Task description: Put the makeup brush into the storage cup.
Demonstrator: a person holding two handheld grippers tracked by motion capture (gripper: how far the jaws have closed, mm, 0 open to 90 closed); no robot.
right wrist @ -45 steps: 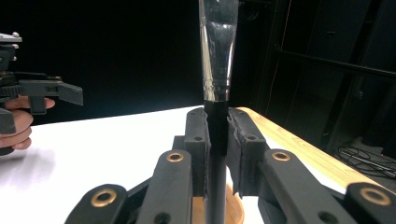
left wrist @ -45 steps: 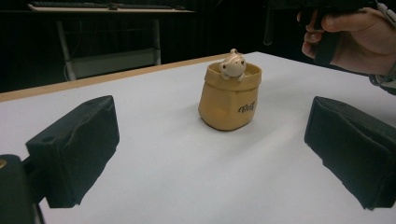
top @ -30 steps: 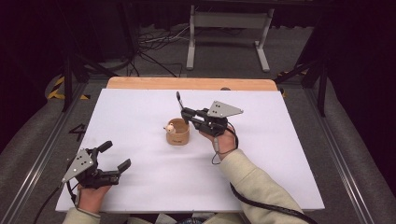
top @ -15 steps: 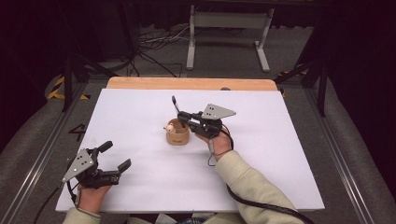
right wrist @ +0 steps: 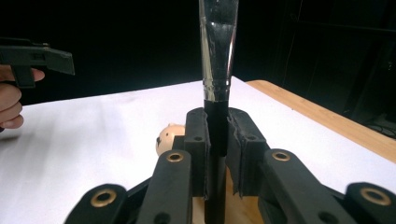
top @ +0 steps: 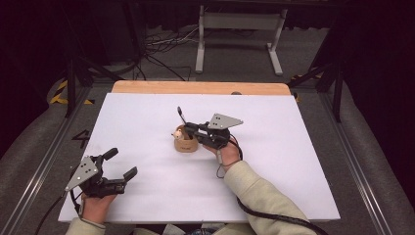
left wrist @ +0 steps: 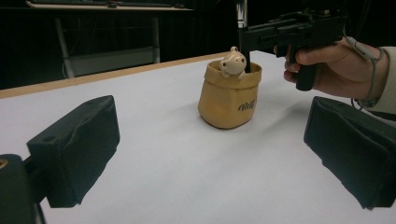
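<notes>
Brush (right wrist: 217, 70) stands upright between my right gripper's (right wrist: 217, 140) jaws, which are pressed onto its black handle just below the metal ferrule, the dark bristle end rising above them in the right gripper view. From the high view I see that right gripper (top: 188, 130) held over a small tan pouch-like holder (top: 186, 143) near the middle of the white table (top: 293, 166), the brush (top: 181, 115) sticking up from its jaws above the holder's mouth. In the left gripper view the brush handle (left wrist: 245, 53) runs down behind the rim of the holder (left wrist: 229, 100), which sits upright on the table with dark lettering on its side and a small pale bear-like figure (left wrist: 232, 63) peeking over its top edge; I cannot tell whether the handle's tip touches the inside. The person's right hand (left wrist: 334, 60) grips the tool's handle just to the side of the holder. My left gripper (top: 120, 166) rests well apart from all this, near the table's front left corner, its jaws spread wide with nothing between them; the left gripper view shows the two black pads (left wrist: 74, 149) standing far apart over bare table. A wooden strip (top: 200, 88) edges the far side of the table.
</notes>
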